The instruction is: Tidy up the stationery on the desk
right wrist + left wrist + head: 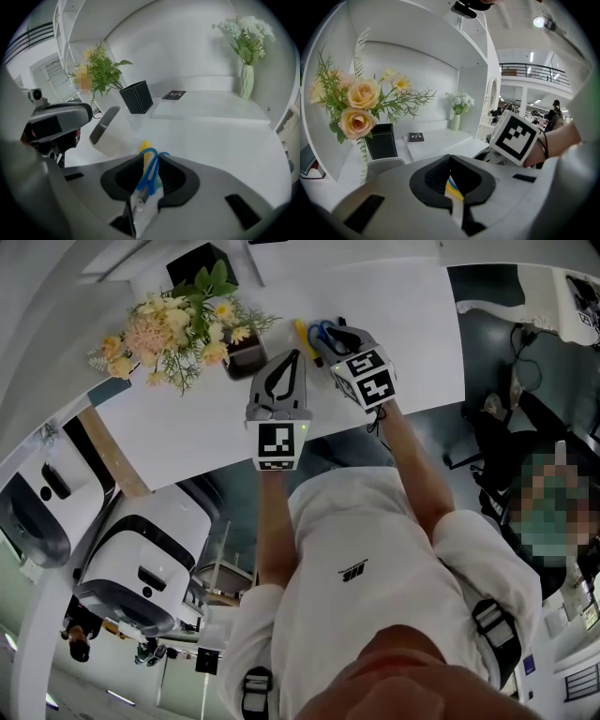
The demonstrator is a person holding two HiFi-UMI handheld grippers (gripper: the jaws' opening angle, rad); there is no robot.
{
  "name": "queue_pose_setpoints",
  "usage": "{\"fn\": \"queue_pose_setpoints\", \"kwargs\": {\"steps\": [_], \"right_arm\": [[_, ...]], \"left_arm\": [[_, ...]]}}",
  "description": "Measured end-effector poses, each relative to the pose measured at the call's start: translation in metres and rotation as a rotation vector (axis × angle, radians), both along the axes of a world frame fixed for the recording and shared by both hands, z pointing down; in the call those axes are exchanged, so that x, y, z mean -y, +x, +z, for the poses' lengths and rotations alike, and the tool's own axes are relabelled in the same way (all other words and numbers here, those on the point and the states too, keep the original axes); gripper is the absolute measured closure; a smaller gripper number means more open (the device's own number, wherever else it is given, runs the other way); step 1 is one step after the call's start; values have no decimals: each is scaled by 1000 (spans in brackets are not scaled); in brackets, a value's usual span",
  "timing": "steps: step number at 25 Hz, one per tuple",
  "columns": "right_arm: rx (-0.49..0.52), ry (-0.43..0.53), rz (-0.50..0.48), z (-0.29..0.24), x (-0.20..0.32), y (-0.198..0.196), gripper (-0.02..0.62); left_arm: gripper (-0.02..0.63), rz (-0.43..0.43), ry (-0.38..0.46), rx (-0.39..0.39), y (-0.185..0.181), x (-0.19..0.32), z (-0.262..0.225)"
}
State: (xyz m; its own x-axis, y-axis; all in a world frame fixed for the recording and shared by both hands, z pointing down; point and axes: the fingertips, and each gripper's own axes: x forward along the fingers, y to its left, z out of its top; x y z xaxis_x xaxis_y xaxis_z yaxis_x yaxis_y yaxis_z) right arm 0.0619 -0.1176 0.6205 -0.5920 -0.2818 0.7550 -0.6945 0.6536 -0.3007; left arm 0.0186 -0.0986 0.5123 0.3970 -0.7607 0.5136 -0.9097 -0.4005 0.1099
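the scissors [147,178] are pinched in the right claw [151,157] over the tabletop [412,334]. the left claw [450,158] is pressed together, seemingly empty. a yellow item [302,334] is left lying loose. tidying is judged barely begun.

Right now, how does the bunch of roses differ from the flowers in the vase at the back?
The roses are peach and yellow with long green fronds; the vase flowers are white. The roses stand near the black holder; the vase flowers stand apart, far back. Both are on the white desk.
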Motion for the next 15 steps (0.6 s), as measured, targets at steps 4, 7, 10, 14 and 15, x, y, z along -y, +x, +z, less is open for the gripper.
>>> {"fn": "queue_pose_setpoints", "kwargs": {"steps": [4, 7, 10, 14, 15], "right_arm": [[-8, -29, 22, 6, 1, -2, 514], [-29, -51, 35, 12, 0, -1, 508], [-50, -65, 47, 17, 1, -1, 495], [-70, -77, 62, 24, 2, -2, 497], [-73, -78, 66, 24, 3, -2, 509]], "left_arm": [[606, 2, -3, 2, 0, 1, 1], [606, 1, -3, 2, -1, 2, 1], [606, -2, -1, 0, -2, 1, 0], [606, -3, 0, -2, -4, -1, -1], [606, -4, 1, -4, -4, -2, -2]]}}
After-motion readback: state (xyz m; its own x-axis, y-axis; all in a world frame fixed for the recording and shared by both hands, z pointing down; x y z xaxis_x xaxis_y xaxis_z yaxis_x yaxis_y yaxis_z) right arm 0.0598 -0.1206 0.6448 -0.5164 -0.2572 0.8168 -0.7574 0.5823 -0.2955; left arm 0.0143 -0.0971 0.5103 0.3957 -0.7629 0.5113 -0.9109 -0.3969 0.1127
